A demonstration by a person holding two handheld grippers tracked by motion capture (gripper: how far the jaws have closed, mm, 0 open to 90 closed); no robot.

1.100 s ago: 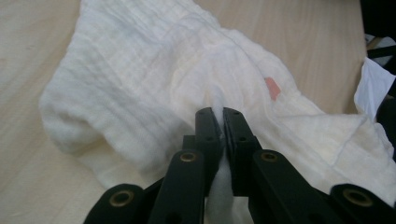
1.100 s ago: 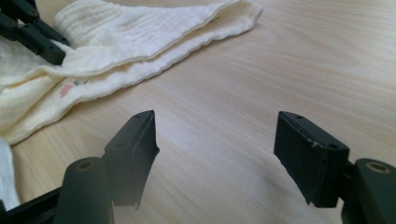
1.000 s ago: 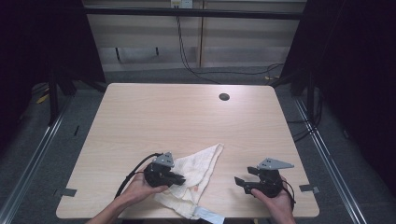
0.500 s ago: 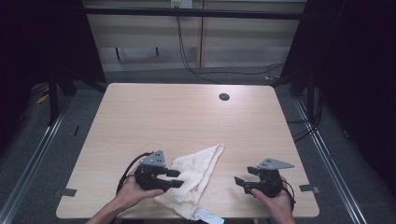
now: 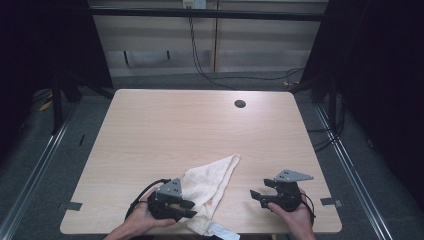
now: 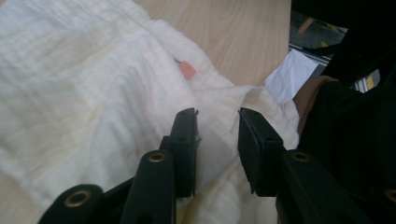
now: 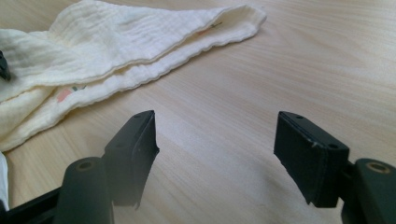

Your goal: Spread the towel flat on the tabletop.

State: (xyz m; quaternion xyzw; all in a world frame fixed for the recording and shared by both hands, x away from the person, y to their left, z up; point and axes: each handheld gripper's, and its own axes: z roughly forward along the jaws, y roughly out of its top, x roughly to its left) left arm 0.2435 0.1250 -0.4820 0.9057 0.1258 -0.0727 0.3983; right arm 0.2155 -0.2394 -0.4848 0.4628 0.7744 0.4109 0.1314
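A cream muslin cloth lies folded into a long triangle near the table's front edge, and its lower end hangs over that edge. My left gripper sits at the cloth's left side with its jaws pointing right. Those jaws have just been opening. In the left gripper view the left gripper stands open a little above the cloth, and the pads pinch nothing. My right gripper rests on bare wood to the right of the cloth. The right gripper is open wide and empty, and the cloth lies beyond it.
A white label on the cloth hangs below the wooden table's front edge. A round cable hole sits at the back right. Dark frame posts and cables stand behind the table.
The left gripper's jaws have parted and let go of the cloth's left edge, and it has drawn back toward the near edge. The right gripper has kept still.
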